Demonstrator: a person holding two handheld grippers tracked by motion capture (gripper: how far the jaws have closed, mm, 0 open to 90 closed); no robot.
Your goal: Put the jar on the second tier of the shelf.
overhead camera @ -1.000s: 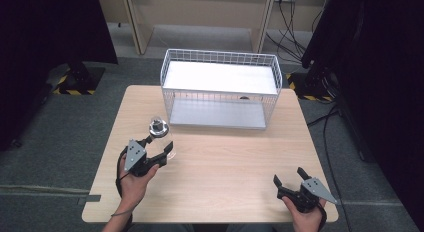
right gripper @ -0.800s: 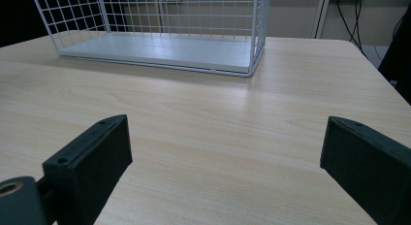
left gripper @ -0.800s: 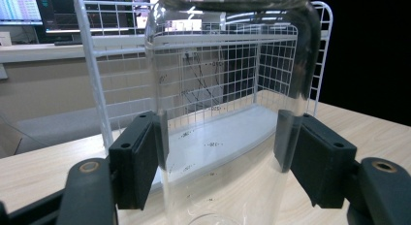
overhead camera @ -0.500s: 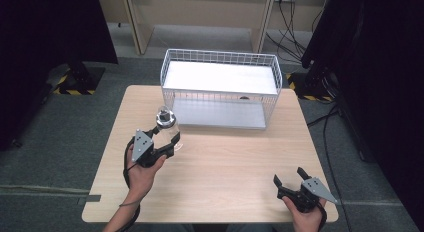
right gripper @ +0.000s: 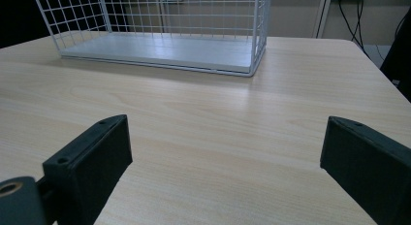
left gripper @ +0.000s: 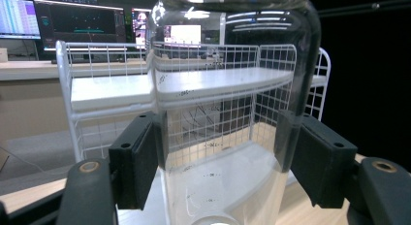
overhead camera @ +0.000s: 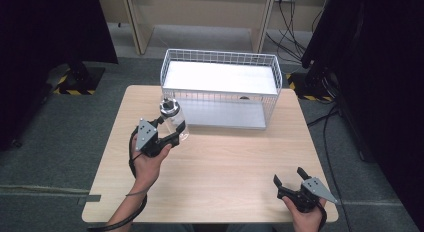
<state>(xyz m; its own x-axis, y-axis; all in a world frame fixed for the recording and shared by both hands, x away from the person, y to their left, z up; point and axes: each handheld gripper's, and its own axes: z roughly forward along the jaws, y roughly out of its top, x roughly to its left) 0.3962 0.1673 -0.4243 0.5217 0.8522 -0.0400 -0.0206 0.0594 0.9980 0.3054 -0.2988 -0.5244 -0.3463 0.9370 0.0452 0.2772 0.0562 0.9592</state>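
A clear glass jar (overhead camera: 174,120) is being gripped by the left gripper (overhead camera: 167,131), its black pads (left gripper: 138,164) being pressed against the jar's two sides in the left gripper view. In the high view the jar is being held upright over the far left part of the wooden worktop (overhead camera: 225,162), just in front of the left end of a white wire rack (overhead camera: 220,87). Whether the jar's base is touching the worktop cannot be told. The jar's silvery top (overhead camera: 169,108) is being shown from above in the high view. Through the glass (left gripper: 228,113), the rack's white shelf (left gripper: 106,91) and its wire grid are being seen bent and doubled. Faint small markings are being shown on the glass, but they are too small to be read. Behind the rack, in the left gripper view, screens (left gripper: 63,19) with coloured lines are being shown; their writing is too blurred to be read. No brand or label is being made out on the jar or the rack.

The right gripper (overhead camera: 294,181) is being held released near the worktop's near right corner, its jaws being kept wide apart with nothing between them. In the right gripper view bare wood is lying between its pads (right gripper: 92,162), and the rack (right gripper: 160,45) is being seen well ahead.
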